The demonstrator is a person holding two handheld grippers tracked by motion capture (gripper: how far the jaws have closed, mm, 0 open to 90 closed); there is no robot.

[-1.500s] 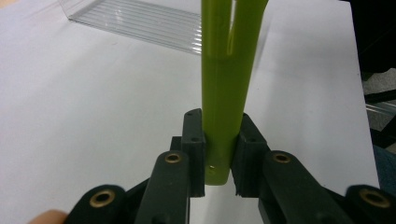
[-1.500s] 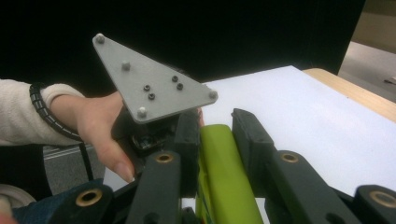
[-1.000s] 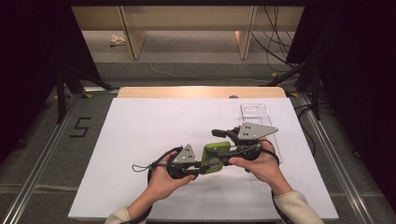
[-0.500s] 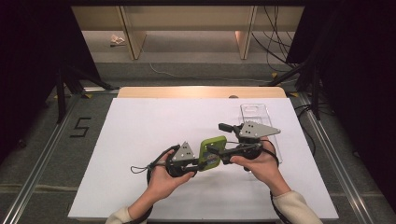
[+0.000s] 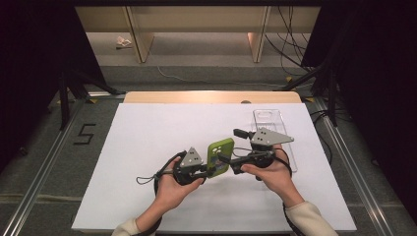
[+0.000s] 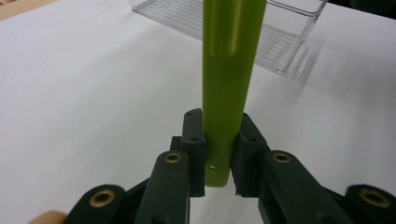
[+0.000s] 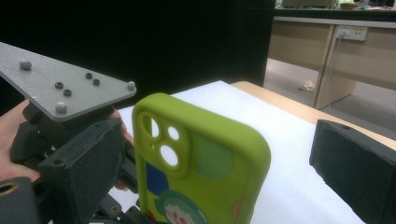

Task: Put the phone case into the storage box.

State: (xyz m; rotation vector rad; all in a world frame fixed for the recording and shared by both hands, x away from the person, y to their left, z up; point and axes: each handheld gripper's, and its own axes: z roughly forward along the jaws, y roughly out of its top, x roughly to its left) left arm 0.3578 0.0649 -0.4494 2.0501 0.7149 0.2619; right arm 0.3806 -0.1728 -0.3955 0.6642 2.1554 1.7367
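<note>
Gripped by the left gripper in the high view, the green phone case hangs above the white table between both hands, while the right gripper, whose jaws have just been opening, stands wide around its far end without pressing it, probably a handover. Left gripper view: its pads pinch the case's edge, with a clear tray behind. Right gripper view: the case stands free between spread jaws.
</note>
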